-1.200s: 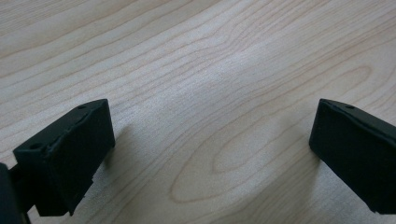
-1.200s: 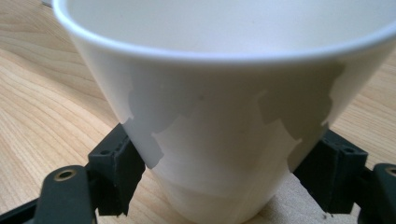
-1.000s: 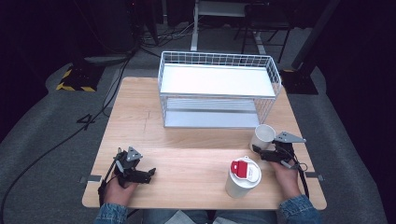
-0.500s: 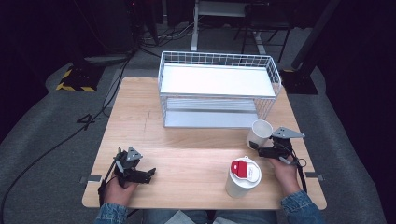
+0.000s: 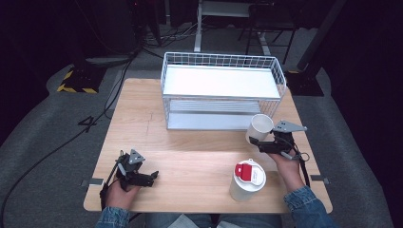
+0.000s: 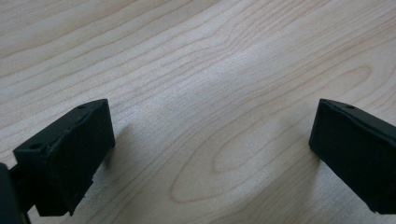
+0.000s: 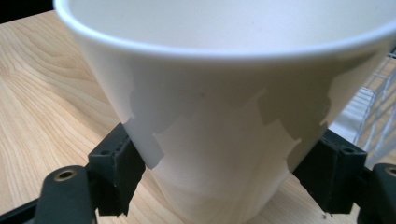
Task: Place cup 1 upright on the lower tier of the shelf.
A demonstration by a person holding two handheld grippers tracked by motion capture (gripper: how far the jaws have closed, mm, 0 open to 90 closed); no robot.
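Left gripper (image 5: 151, 175) sits low at the near-left of the desk (image 5: 190, 147), held in my left hand (image 5: 119, 192). In the left gripper view (image 6: 212, 140) its jaws stand wide apart with bare wood grain between them, nothing gripped.

Centre back: white wire rack (image 5: 223, 95) with two shelves, standing on the far half of the desk.

Near-right of centre: a white lidded container (image 5: 246, 183) with a red patch on its lid, upright on the desk, just beside my right hand (image 5: 287, 166) but apart from it.

Right gripper (image 5: 254, 141) is clamped on a white cup (image 5: 260, 128), which sits in front of the rack's right end. In the right gripper view (image 7: 224, 172) the jaws press both sides of the cup (image 7: 219, 140) low on its wall, rim up. I cannot tell whether its base touches the desk.
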